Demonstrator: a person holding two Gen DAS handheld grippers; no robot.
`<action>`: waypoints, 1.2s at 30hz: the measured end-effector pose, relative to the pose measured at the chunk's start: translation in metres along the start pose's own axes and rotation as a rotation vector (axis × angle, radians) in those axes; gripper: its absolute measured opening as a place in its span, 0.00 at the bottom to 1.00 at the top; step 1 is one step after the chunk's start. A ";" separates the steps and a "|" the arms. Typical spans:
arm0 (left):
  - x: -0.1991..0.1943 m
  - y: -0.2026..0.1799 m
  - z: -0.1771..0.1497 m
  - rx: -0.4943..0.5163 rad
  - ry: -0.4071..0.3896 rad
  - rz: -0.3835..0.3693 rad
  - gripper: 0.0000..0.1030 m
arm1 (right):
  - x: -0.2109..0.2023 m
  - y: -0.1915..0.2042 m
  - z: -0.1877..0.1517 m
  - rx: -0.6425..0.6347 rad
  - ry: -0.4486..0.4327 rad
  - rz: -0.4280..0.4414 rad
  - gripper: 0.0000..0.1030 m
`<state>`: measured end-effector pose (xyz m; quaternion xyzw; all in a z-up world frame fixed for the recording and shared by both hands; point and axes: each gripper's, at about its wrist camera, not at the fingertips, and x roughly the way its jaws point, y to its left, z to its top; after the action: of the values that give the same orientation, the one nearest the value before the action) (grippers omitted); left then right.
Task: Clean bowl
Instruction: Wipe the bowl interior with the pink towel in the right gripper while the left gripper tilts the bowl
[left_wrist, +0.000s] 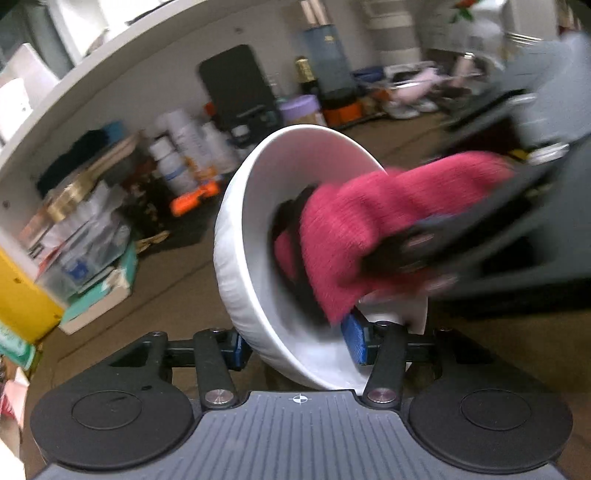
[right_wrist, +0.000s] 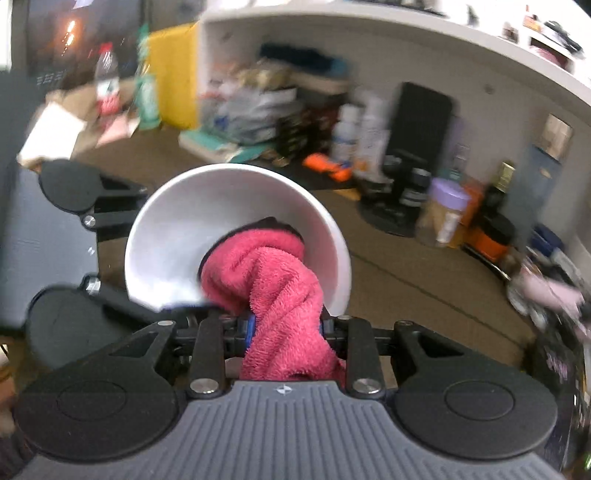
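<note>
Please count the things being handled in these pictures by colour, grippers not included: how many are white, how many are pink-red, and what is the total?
White: 1, the bowl
Pink-red: 1, the cloth
Total: 2

We see a plain white bowl, a pink-red looped cloth inside it, blue pads on black fingers, a yellow panel at eleven o'clock, and a brown floor.
</note>
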<state>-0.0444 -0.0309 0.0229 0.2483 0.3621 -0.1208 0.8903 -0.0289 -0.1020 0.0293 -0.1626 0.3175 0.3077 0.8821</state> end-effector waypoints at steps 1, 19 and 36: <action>0.001 0.003 0.000 -0.006 0.003 -0.012 0.51 | 0.005 0.001 0.006 0.005 0.005 -0.001 0.28; 0.016 0.015 0.005 -0.130 -0.028 -0.051 0.63 | -0.004 -0.043 -0.039 0.243 -0.126 0.112 0.22; 0.011 -0.006 0.009 -0.126 -0.069 -0.102 0.40 | -0.012 -0.075 -0.031 0.384 -0.140 0.082 0.24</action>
<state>-0.0339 -0.0405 0.0187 0.1686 0.3502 -0.1514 0.9088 -0.0020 -0.1791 0.0215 0.0435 0.3148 0.2876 0.9035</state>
